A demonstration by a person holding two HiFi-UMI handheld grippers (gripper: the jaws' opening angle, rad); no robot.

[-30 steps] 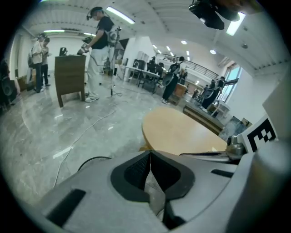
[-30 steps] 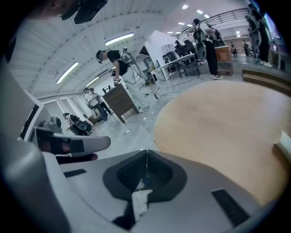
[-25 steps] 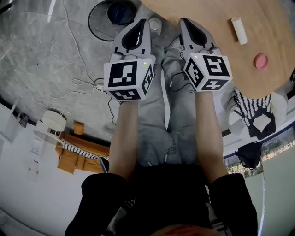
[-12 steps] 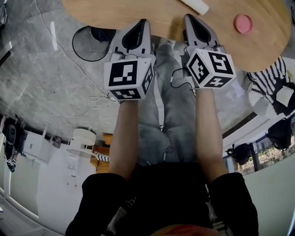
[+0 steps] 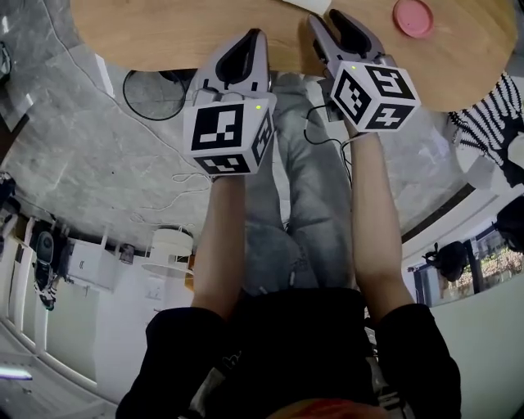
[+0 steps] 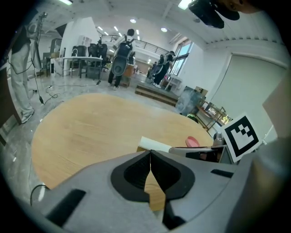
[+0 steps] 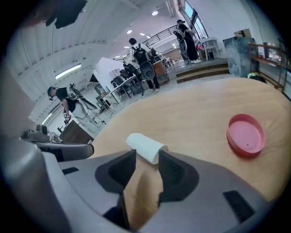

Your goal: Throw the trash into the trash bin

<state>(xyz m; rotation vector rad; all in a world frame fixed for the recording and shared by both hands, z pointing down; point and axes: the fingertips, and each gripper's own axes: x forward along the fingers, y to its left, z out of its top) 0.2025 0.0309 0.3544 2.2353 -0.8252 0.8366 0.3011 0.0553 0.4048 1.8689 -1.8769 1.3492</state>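
Nearest to me are my two bare forearms, stretched forward over my legs, and each one carries a gripper with its marker cube. My left gripper [image 5: 250, 37] is clenched: in the left gripper view [image 6: 150, 152] its two dark pads meet at the tips and nothing is between them; through the narrow gap lower down only the wood of the table [image 6: 91, 127] shows. My right gripper [image 5: 327, 16] is released. Its jaws have just been opening and now stand about halfway apart, as the right gripper view [image 7: 146, 157] shows. The white roll [image 7: 144, 145] lies on the table right at these tips, with its near end in the mouth of the jaws, but the pads do not press on it, so I hold nothing. From the left gripper view the same roll [image 6: 154, 144] lies just beyond my closed tips, beside the right gripper. Further to the right on the table lies a pink lid [image 7: 246, 135], well apart from the roll. In the head view a dark ring [image 5: 151, 90] lies on the floor under the table edge; I cannot tell what it is. Far behind the table some people stand in a bright hall.
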